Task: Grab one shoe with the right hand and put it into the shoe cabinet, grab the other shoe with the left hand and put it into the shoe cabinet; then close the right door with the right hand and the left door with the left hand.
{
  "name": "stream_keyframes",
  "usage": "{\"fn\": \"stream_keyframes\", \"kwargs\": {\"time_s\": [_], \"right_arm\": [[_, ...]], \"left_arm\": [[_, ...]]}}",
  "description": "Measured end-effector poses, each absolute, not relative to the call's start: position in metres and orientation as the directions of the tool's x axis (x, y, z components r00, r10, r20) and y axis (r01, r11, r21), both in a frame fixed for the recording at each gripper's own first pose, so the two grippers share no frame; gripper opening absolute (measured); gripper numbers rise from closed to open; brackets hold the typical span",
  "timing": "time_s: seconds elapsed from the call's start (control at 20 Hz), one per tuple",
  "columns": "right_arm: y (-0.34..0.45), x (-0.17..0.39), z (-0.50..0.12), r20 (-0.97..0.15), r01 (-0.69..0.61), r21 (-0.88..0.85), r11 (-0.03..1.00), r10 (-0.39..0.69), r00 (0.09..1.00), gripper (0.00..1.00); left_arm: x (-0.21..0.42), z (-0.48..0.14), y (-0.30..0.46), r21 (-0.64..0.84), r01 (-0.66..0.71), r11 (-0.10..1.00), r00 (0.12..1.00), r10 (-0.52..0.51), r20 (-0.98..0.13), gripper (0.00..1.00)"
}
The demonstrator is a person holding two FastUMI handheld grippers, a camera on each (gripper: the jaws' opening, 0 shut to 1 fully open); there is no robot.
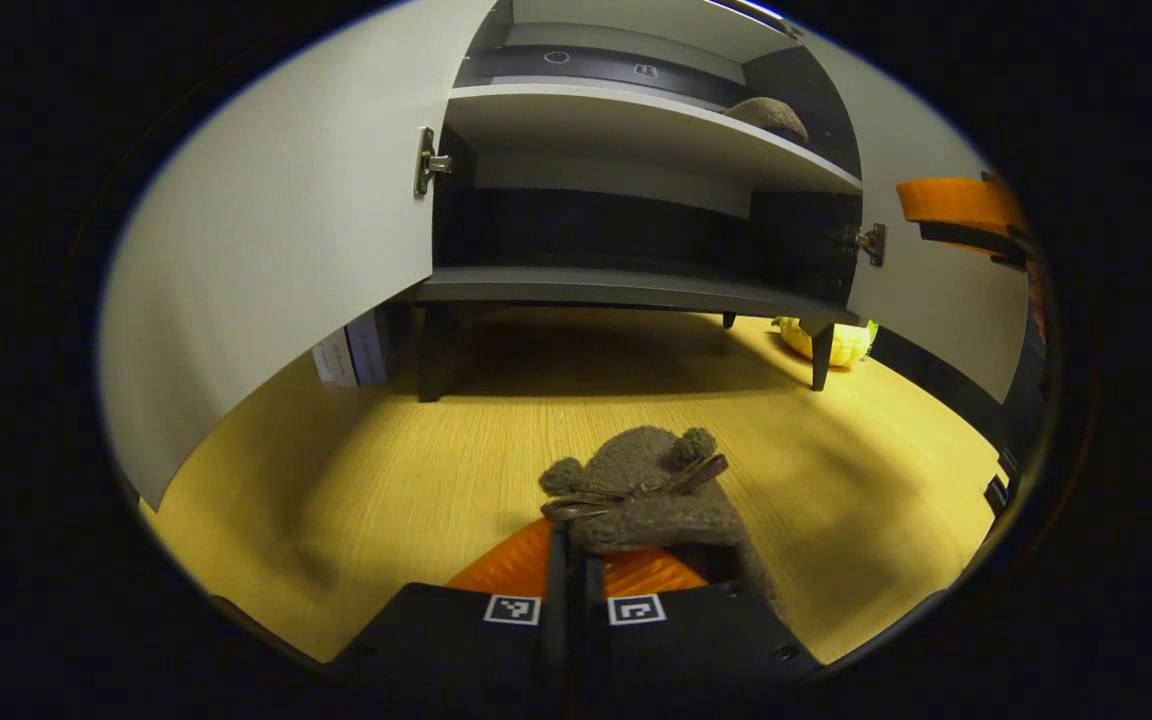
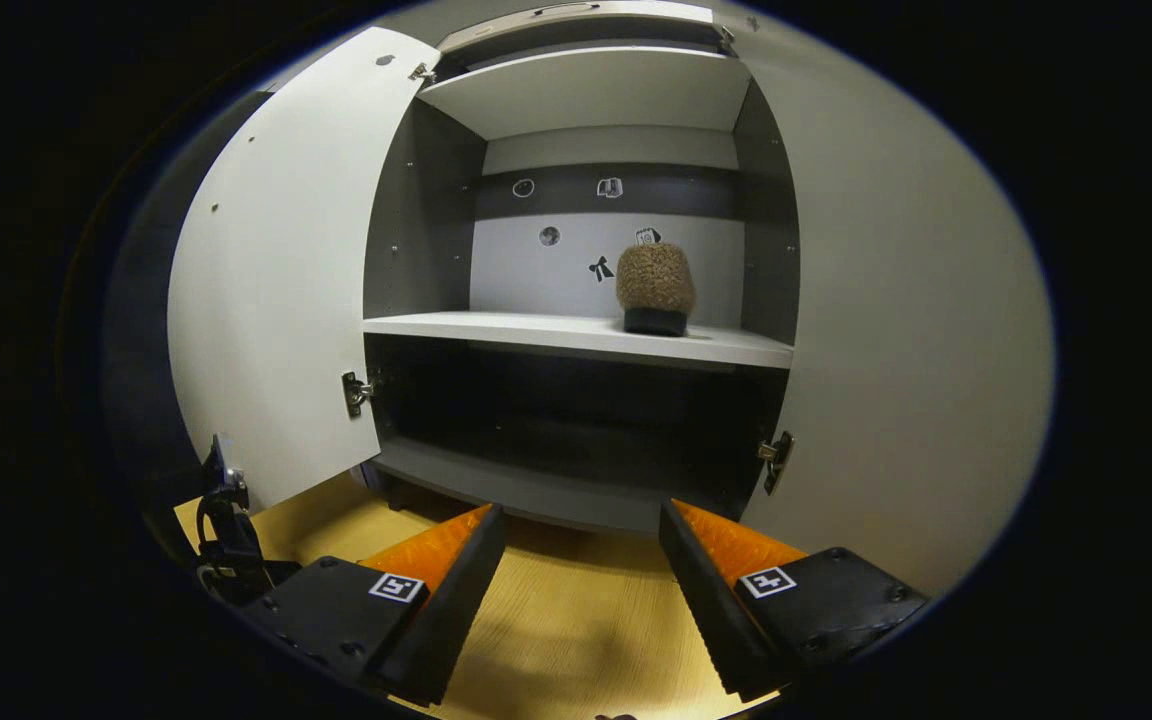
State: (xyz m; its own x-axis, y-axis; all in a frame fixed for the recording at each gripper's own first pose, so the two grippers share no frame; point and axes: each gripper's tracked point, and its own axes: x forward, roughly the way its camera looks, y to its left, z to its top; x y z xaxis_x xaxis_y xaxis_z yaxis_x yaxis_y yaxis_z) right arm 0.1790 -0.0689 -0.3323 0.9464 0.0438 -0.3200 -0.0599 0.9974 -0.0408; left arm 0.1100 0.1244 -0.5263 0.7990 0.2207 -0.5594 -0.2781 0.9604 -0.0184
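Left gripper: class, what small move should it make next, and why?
Probably lift and carry the shoe forward toward the cabinet. The left gripper appears shut on the shoe, low over the floor; both doors stand open, and the other shoe already sits on the middle shelf, with room beside it.

Count: two shoes, one between the left fingers (image 1: pixel 636 490), one on a shelf ahead (image 2: pixel 655 288). One cabinet (image 2: pixel 586 340), two doors (image 2: pixel 276 280) (image 2: pixel 896 330), two shelves.
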Motion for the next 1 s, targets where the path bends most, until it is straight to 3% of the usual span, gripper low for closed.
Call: {"fn": "stream_keyframes", "kwargs": {"time_s": [0.35,0.7,1.0], "right_arm": [[-0.059,0.197,-0.334,-0.337,-0.105,-0.067,0.992,0.077,0.939,0.98],[-0.055,0.208,-0.311,-0.355,-0.133,-0.061,0.989,0.103,0.929,0.98],[-0.061,0.218,-0.279,-0.348,-0.131,-0.037,0.991,0.110,0.931,0.98]], "left_arm": [[0.112,-0.481,0.119,-0.009,-0.265,0.964,0.804,0.216,-0.555,0.06],[0.114,-0.330,0.113,0.080,-0.303,0.950,0.842,0.306,-0.444,0.06],[0.149,-0.199,0.109,0.061,-0.314,0.947,0.886,0.316,-0.340,0.06]]}}
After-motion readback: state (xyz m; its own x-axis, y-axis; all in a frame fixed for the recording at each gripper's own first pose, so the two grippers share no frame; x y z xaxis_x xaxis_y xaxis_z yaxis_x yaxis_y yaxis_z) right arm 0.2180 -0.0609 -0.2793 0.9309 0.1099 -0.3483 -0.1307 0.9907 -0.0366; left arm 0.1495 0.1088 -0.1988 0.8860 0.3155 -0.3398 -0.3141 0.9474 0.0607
